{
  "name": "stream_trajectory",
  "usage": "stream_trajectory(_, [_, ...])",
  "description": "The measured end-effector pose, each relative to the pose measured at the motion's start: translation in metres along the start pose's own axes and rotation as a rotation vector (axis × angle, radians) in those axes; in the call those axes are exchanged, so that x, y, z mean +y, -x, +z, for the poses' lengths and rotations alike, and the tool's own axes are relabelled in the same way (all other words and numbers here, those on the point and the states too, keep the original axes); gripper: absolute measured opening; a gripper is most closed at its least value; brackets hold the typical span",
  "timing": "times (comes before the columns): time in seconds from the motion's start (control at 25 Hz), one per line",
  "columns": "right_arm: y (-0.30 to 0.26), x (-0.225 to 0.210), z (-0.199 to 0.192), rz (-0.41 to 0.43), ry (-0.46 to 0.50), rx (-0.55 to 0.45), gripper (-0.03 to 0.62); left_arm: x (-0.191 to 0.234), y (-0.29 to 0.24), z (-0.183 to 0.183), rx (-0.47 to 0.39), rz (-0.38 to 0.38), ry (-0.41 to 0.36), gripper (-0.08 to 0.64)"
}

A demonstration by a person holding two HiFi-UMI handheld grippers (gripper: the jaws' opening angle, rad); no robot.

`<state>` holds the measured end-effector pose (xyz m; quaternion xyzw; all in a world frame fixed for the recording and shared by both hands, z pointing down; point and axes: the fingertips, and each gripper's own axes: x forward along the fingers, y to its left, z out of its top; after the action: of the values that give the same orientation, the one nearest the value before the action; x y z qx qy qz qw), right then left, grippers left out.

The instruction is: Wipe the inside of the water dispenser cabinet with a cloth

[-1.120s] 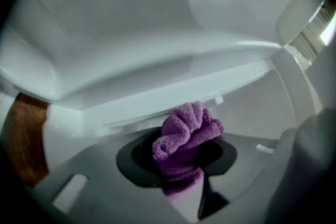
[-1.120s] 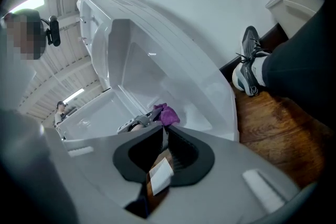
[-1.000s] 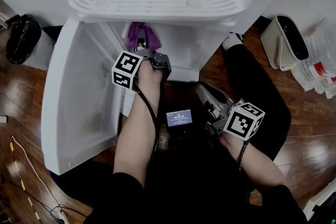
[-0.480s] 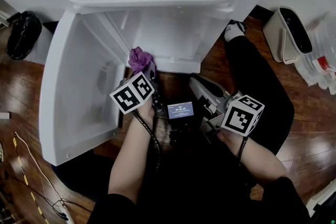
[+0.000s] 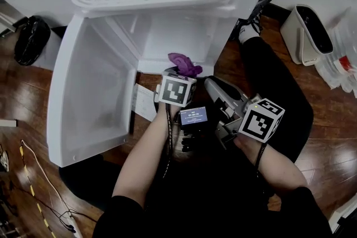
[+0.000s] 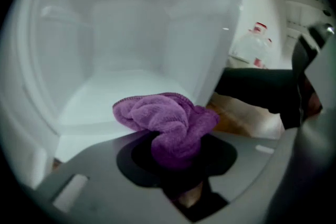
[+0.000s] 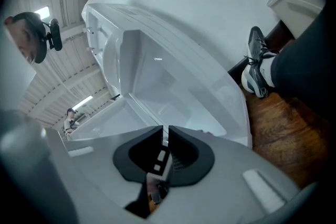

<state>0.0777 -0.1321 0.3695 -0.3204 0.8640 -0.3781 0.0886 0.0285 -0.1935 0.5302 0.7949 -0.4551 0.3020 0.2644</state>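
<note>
The white water dispenser cabinet [image 5: 184,36] stands with its door [image 5: 92,92] swung wide to the left, its bare white inside showing [image 6: 126,60] [image 7: 173,86]. A crumpled purple cloth [image 5: 184,64] [image 6: 168,126] is pinched in my left gripper [image 5: 179,76] [image 6: 176,157], which is shut on it just outside the cabinet's lower front edge. My right gripper [image 5: 215,86] [image 7: 166,136] is shut with nothing in it, held level to the right of the left one and pointing at the cabinet.
A small screen device [image 5: 193,116] lies on the dark lap below the grippers. A leg with a white-soled shoe [image 5: 249,28] [image 7: 256,68] stretches along the cabinet's right. A white bin [image 5: 305,36] stands far right, a black bag [image 5: 30,39] far left, cables [image 5: 33,187] on the wood floor.
My left gripper has drawn the purple cloth out of the cabinet, toward me and to the right, rolling as it came. The right gripper has stayed almost still.
</note>
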Motion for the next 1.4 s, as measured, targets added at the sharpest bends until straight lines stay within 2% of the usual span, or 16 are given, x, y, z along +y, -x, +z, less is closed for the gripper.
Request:
stream_trajectory(0.08, [0.004,0.004,0.014,0.004,0.039,-0.042,0.034,-0.032,-0.012,0.007,0.001,-0.041,-0.081,0.173])
stream_trajectory(0.12, [0.008,0.003,0.022,-0.006,0.060,-0.068,0.034,-0.040,-0.015,0.009,-0.008,-0.052,-0.086,0.173])
stream_trajectory(0.2, [0.020,-0.006,0.037,-0.053,0.084,-0.117,0.030,-0.042,-0.017,0.010,-0.033,-0.077,-0.034,0.173])
stream_trajectory(0.28, [0.029,-0.019,0.049,-0.102,0.078,-0.155,0.025,-0.019,-0.008,0.008,-0.066,-0.066,0.073,0.174])
stream_trajectory(0.32, [0.032,-0.023,0.053,-0.115,0.069,-0.169,0.025,0.006,0.000,0.004,-0.085,-0.019,0.130,0.173])
stream_trajectory(0.4, [0.034,-0.026,0.060,-0.115,0.055,-0.193,0.025,0.068,0.023,-0.007,-0.114,0.132,0.217,0.174])
stream_trajectory(0.48, [0.034,-0.027,0.065,-0.122,0.061,-0.207,0.025,0.122,0.044,-0.015,-0.125,0.285,0.254,0.175])
stream_trajectory(0.52, [0.035,-0.027,0.066,-0.132,0.069,-0.209,0.025,0.137,0.050,-0.016,-0.125,0.332,0.261,0.175])
stream_trajectory(0.56, [0.035,-0.027,0.066,-0.137,0.074,-0.209,0.025,0.142,0.050,-0.017,-0.121,0.343,0.265,0.173])
stream_trajectory(0.64, [0.033,-0.026,0.065,-0.122,0.075,-0.211,0.025,0.124,0.036,-0.016,-0.098,0.303,0.247,0.174])
stream_trajectory(0.8, [0.036,-0.029,0.072,-0.137,0.091,-0.240,0.023,0.068,0.011,0.003,-0.080,0.272,0.089,0.175])
stream_trajectory(1.0, [0.049,-0.035,0.088,-0.160,0.092,-0.297,0.021,-0.056,-0.030,0.016,-0.043,-0.005,-0.085,0.173])
stream_trajectory(1.08, [0.053,-0.037,0.092,-0.160,0.086,-0.316,0.021,-0.083,-0.038,0.022,-0.035,-0.060,-0.116,0.173])
stream_trajectory(1.16, [0.056,-0.038,0.093,-0.155,0.075,-0.324,0.021,-0.078,-0.037,0.023,-0.045,-0.069,-0.070,0.173])
stream_trajectory(1.24, [0.056,-0.040,0.091,-0.149,0.059,-0.319,0.021,-0.043,-0.025,0.017,-0.068,-0.031,0.015,0.174])
stream_trajectory(1.4, [0.048,-0.034,0.083,-0.111,0.021,-0.293,0.021,0.068,0.021,-0.004,-0.102,0.151,0.167,0.173])
